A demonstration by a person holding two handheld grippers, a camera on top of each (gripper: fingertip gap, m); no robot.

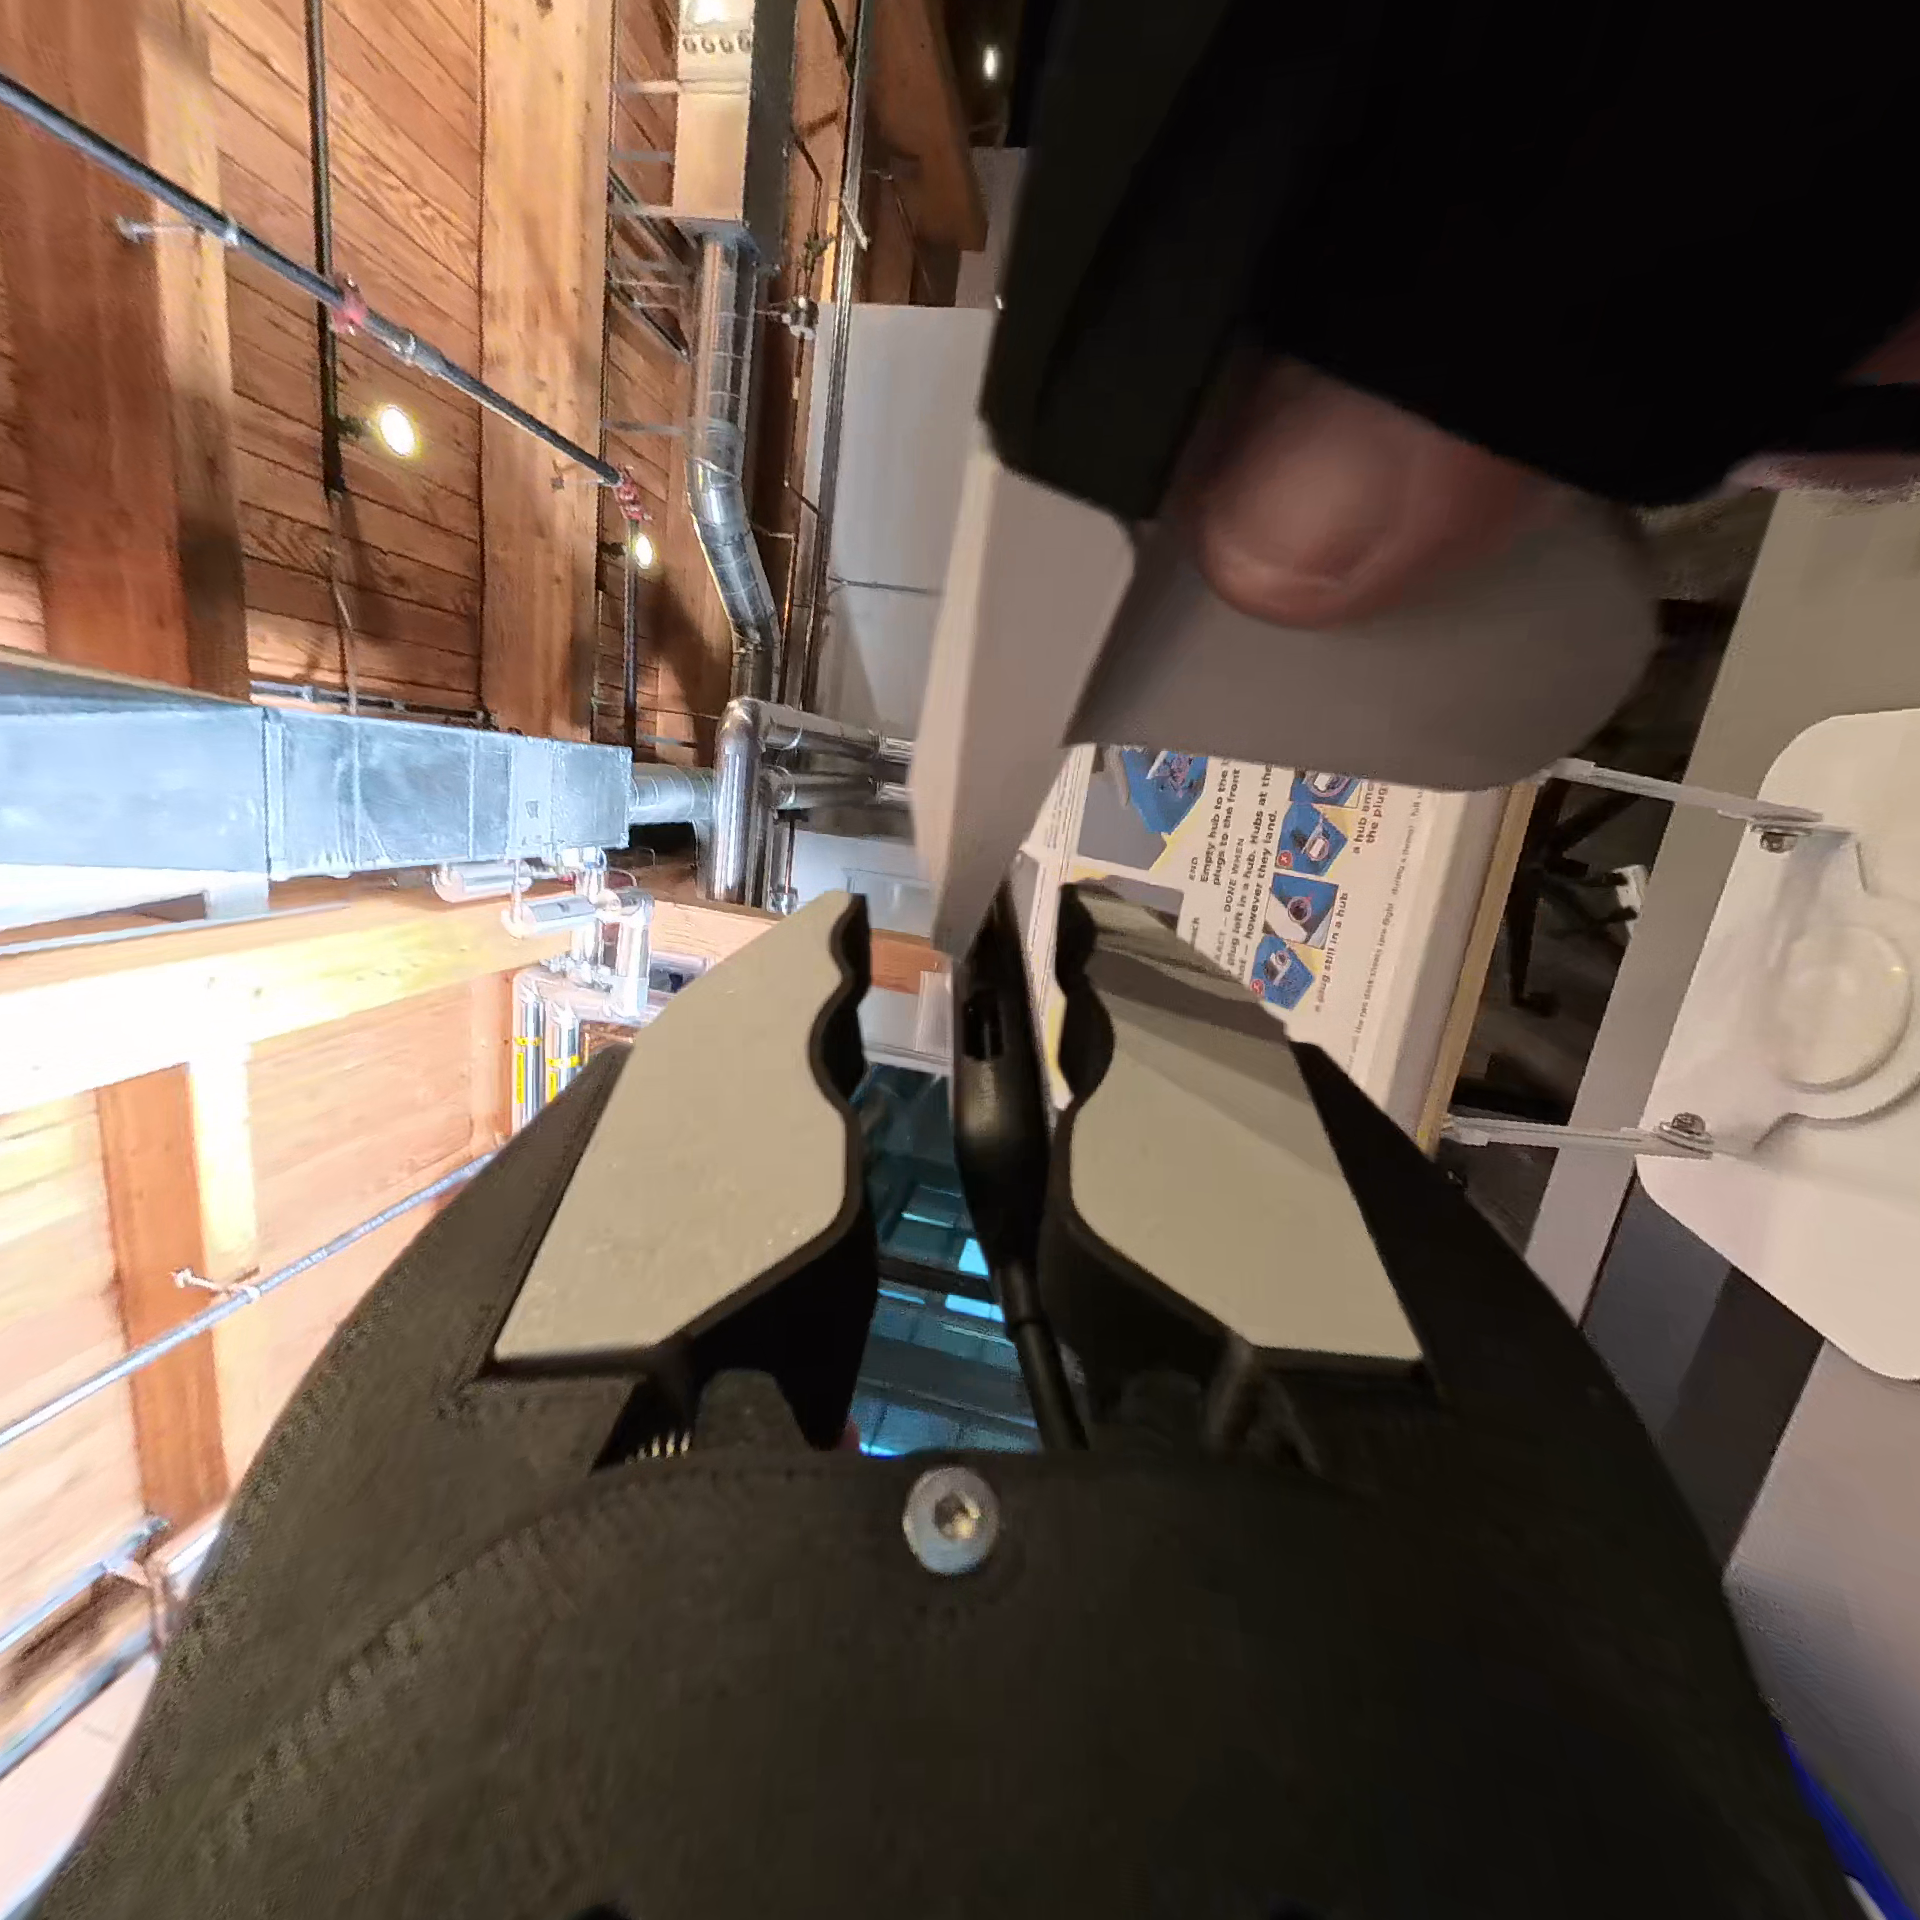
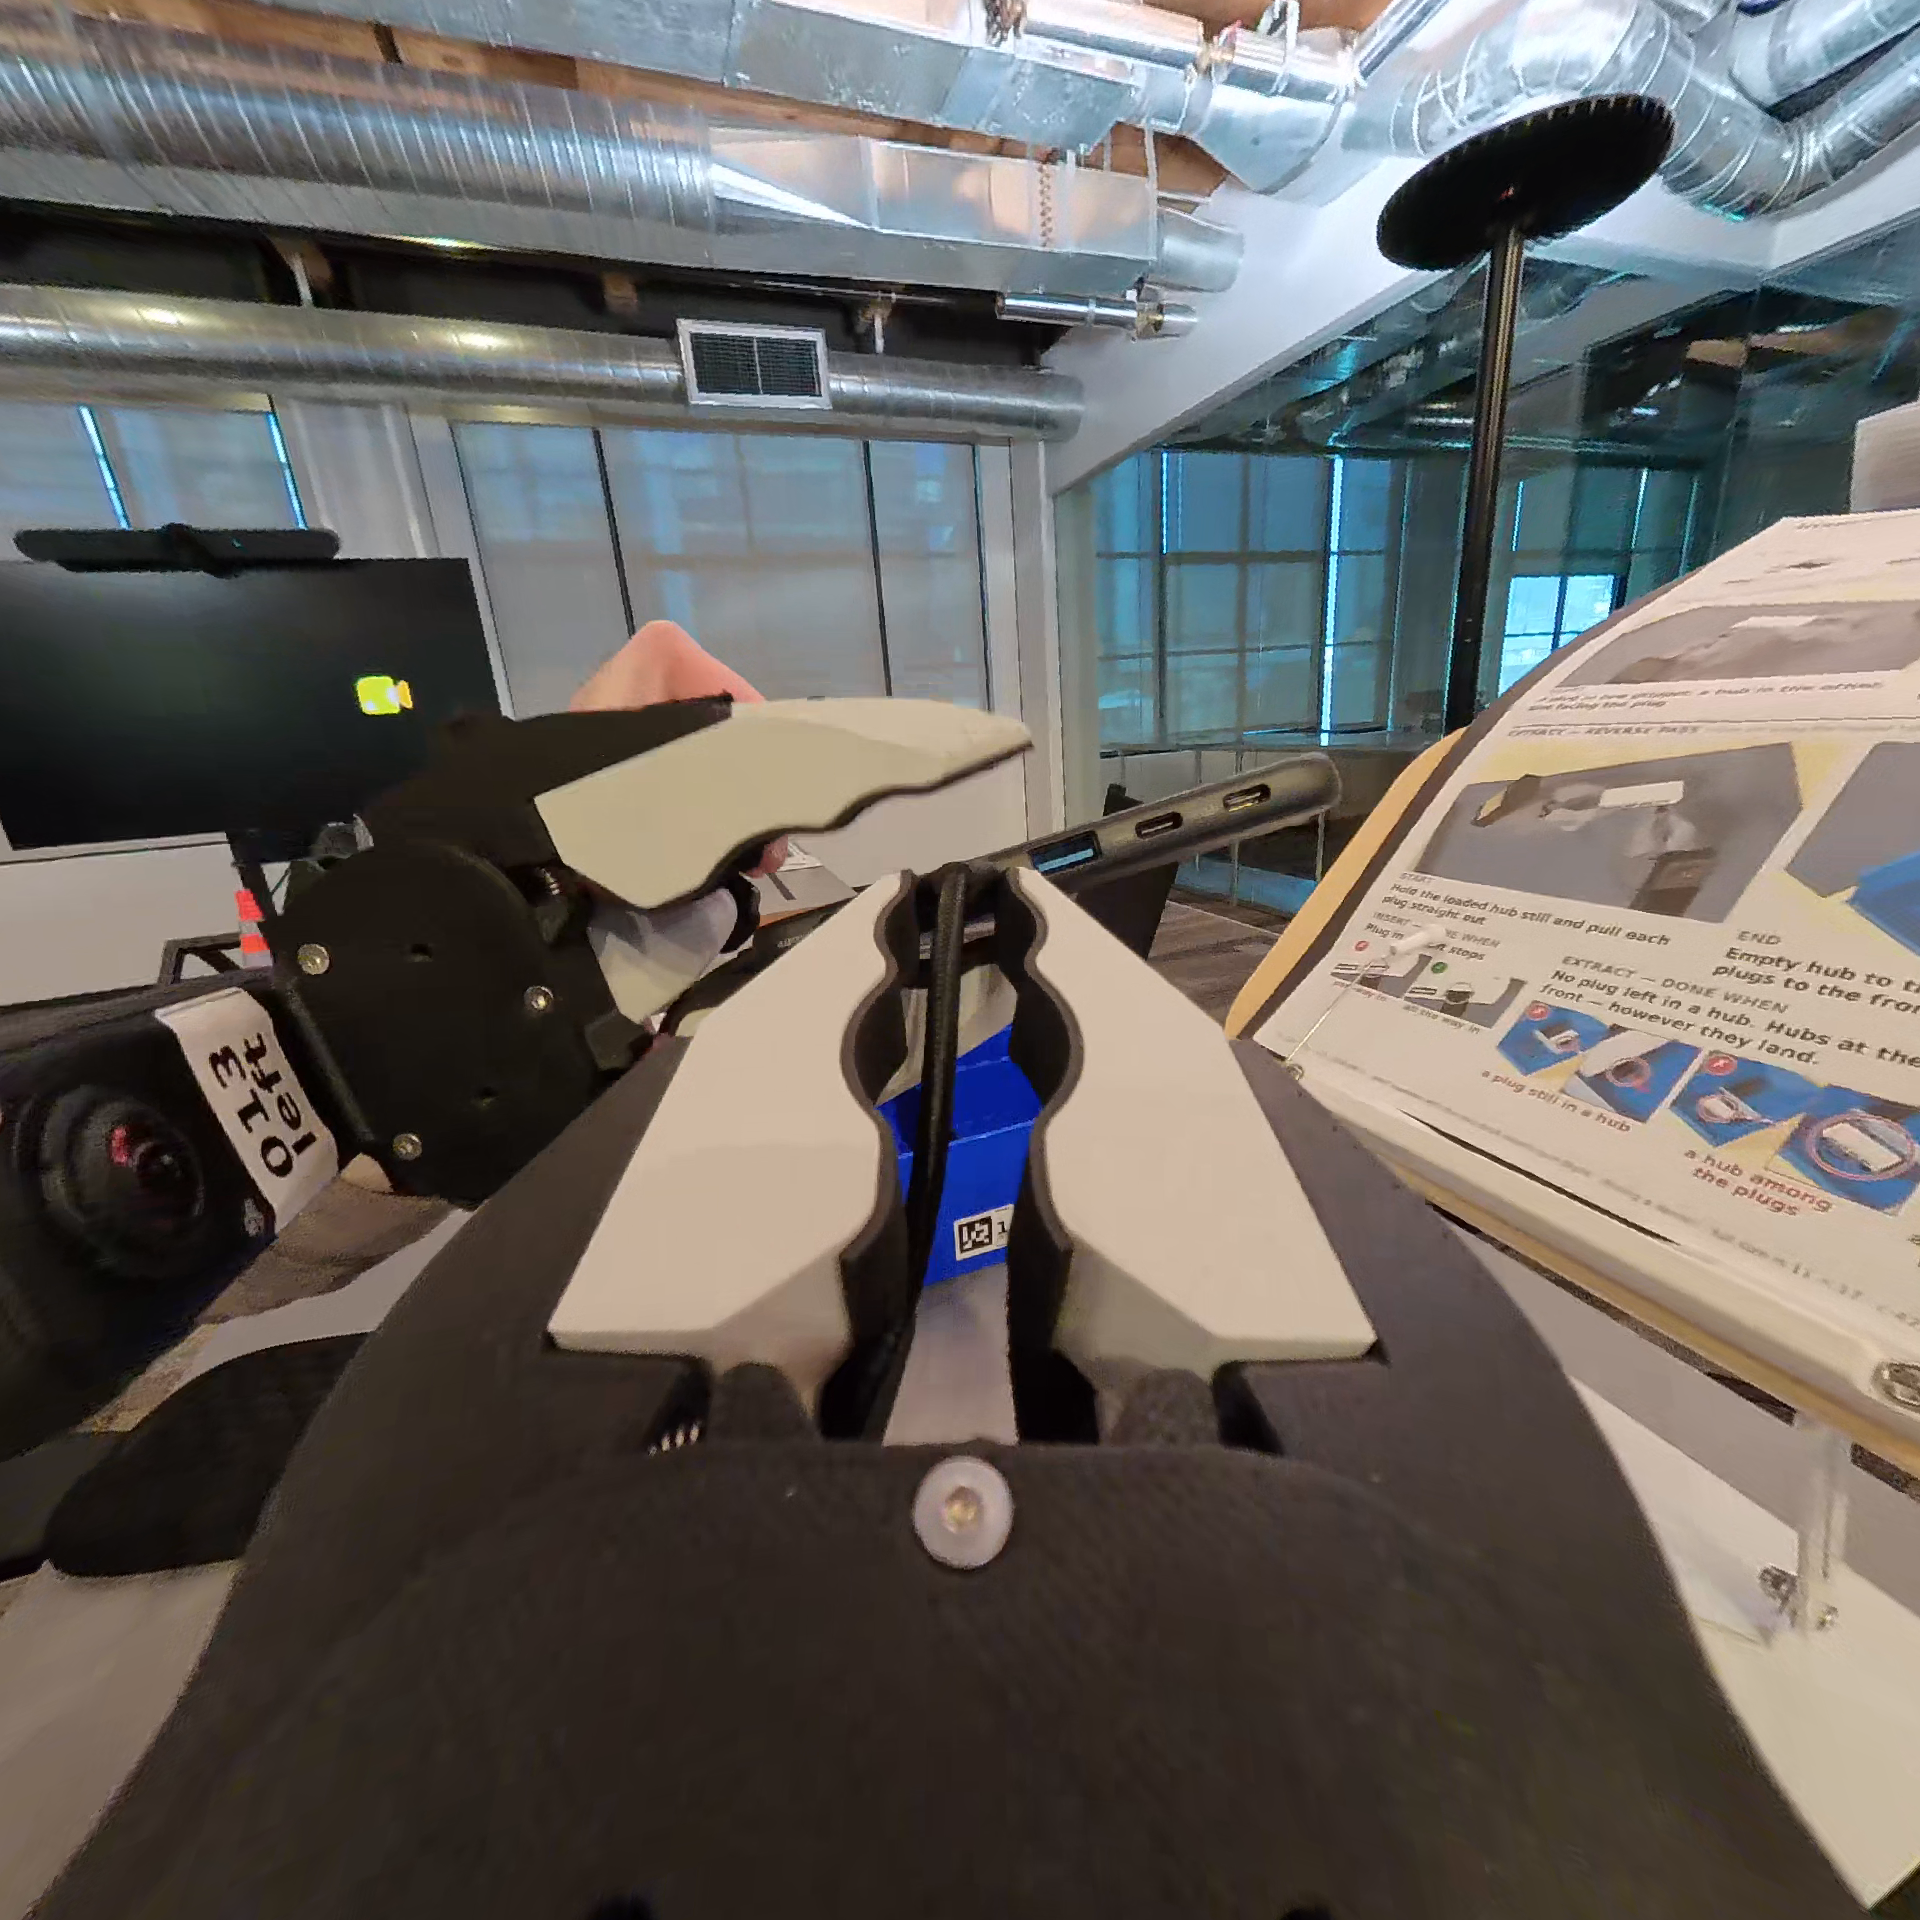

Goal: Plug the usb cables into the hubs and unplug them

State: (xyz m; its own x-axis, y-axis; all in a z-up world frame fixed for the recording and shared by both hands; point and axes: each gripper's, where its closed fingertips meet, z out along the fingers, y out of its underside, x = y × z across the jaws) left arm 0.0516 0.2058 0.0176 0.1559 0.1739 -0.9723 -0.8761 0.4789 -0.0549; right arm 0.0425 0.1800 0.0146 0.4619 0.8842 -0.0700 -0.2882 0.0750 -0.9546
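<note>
left gripper (image 2: 831, 831), middle left of the right wrist frame, has its fingers closed on a dark usb hub (image 2: 1174, 821) held in the air. right gripper (image 2: 956, 904), frame centre, pinches a black usb cable (image 2: 935, 1049) just under the hub's ports. risk: a tilted plug may jam or twist the hub loose. a white sticker and an instruction sheet (image 2: 1621, 935) carry writing.

Your grippers' fingers (image 2: 748, 1122) are pale grey on black bodies; the hub (image 2: 1184, 821) is dark grey, its cable (image 2: 940, 1039) black, the bin (image 2: 966, 1143) blue.
</note>
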